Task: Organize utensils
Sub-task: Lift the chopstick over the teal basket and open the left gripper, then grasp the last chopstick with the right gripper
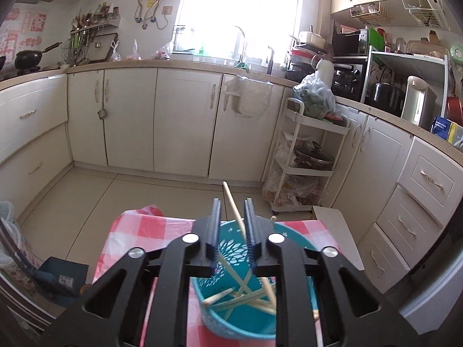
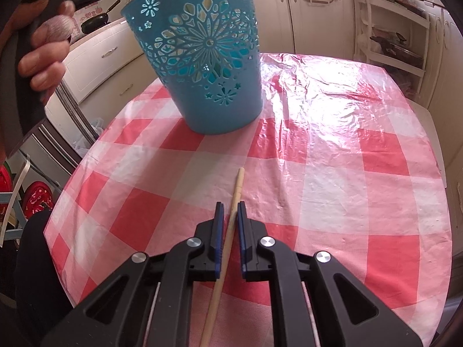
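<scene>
The right gripper (image 2: 230,217), jaws narrowly apart, is straddling a chopstick (image 2: 231,222) lying lengthwise toward the blue basket (image 2: 202,66) ahead on the counter (image 2: 332,173)

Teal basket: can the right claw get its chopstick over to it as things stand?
Probably yes. The right claw has the chopstick between its pads over bare checked tablecloth, with nothing lying between it and the teal basket. The left claw hangs over the basket mouth and may crowd it.

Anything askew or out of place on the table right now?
One chopstick lies on the checked tablecloth, outside the blue basket, between the right gripper's jaws. The chopsticks in the basket lie crisscrossed.
</scene>
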Tool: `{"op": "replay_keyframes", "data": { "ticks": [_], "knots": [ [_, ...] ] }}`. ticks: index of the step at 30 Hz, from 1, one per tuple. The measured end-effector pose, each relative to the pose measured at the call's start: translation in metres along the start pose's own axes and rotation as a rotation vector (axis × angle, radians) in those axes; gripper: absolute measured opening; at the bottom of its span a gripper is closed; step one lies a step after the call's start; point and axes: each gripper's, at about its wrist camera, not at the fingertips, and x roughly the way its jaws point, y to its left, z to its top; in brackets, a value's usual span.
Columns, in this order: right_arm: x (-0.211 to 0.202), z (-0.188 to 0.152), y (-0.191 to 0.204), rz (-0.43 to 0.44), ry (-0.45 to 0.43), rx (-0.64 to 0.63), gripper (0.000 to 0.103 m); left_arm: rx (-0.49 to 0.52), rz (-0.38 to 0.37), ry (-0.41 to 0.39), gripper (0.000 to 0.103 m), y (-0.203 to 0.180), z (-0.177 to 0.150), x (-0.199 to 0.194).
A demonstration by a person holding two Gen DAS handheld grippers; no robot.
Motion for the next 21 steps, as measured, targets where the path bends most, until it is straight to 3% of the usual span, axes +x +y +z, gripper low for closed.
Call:
{"op": "replay_keyframes", "data": {
  "ticks": [3,6,13,21],
  "knots": [
    [-0.001,-0.001,-0.001,0.023,-0.004,0.001,0.021,-0.015,0.052,-0.044,0.057,0.017,-0.006,-0.037],
    [-0.002,-0.001,0.0,0.017,-0.007,-0.007,0.025,-0.04,0.104,-0.076,0.065,0.039,-0.017,-0.07],
    [-0.002,-0.002,0.002,0.007,-0.008,-0.01,0.028,-0.151,0.163,-0.001,0.067,0.095,-0.052,-0.09],
    [0.0,-0.003,0.013,-0.035,0.003,-0.041,0.03,-0.176,0.183,0.075,0.067,0.113,-0.092,-0.084]
  ]
}}
